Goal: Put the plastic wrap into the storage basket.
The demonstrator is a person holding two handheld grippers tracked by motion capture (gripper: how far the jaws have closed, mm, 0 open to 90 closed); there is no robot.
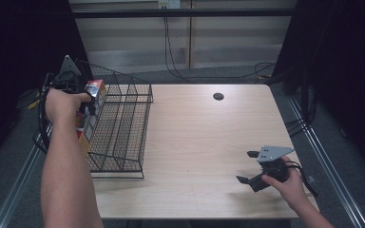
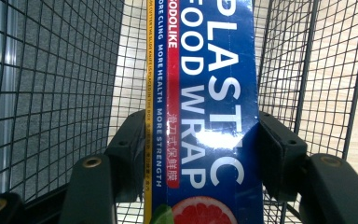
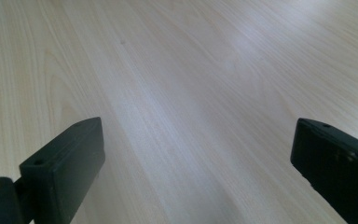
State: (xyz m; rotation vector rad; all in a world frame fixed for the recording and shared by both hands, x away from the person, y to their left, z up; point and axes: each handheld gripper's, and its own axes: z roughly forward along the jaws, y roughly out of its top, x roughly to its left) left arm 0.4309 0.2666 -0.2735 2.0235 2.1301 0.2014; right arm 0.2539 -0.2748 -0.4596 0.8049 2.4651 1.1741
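A long blue box of plastic food wrap (image 2: 209, 112) with a yellow edge and a grapefruit picture is clamped between the jaws of my left gripper (image 2: 203, 149). In the high view the box (image 1: 91, 111) stands along the left side of the black wire basket (image 1: 123, 128), with my left gripper (image 1: 83, 95) held over the basket's left rear corner. My right gripper (image 1: 248, 167) rests low over the wooden table near the front right, open, with bare wood between its jaws (image 3: 193, 154).
The wire basket's mesh walls (image 2: 51, 84) surround the box closely on both sides. A dark round hole (image 1: 218, 96) sits in the tabletop (image 1: 204, 137) at the back. Cables trail on the floor behind the table.
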